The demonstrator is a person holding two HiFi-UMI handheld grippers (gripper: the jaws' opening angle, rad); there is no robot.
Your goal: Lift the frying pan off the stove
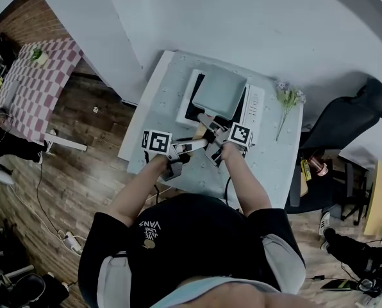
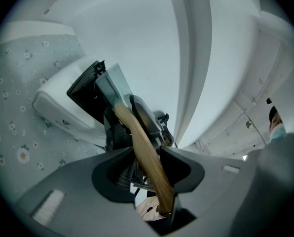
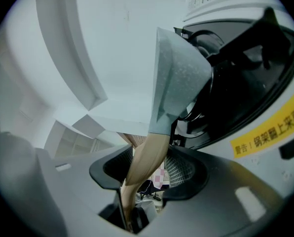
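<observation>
Op: Flowered cloth on the table (image 1: 277, 156), plain white wall behind. Grip check. Left gripper (image 2: 148, 168) looks clamped on the wooden handle (image 2: 137, 135), with the pads against its sides near the free end

Obs: Agreed for the left. Right gripper (image 3: 149, 171) straddles the same handle nearer the pan, but its jaws stand apart. A gap shows beside the wood on one side, so there is no squeeze there yet

Op: Frying pan (image 1: 220, 90) is square and grey and sits over the stove (image 1: 255, 104). It seems to rest on the burner supports. I cannot tell whether it lies quite flat

Obs: Judgement for the lift: bring the right jaws fully onto the wood before any upward pull. The weight hangs far out from both grips, so one clamp alone would probably let the handle twist

Op: Noted. The wood looks smooth and tapered, so slip toward the thin end is the risk. Raise both grippers together, straight up, and keep the pan level

Obs: Also clear the burner supports before any sideways travel, or an edge may catch and drag the stove across the cloth
</observation>
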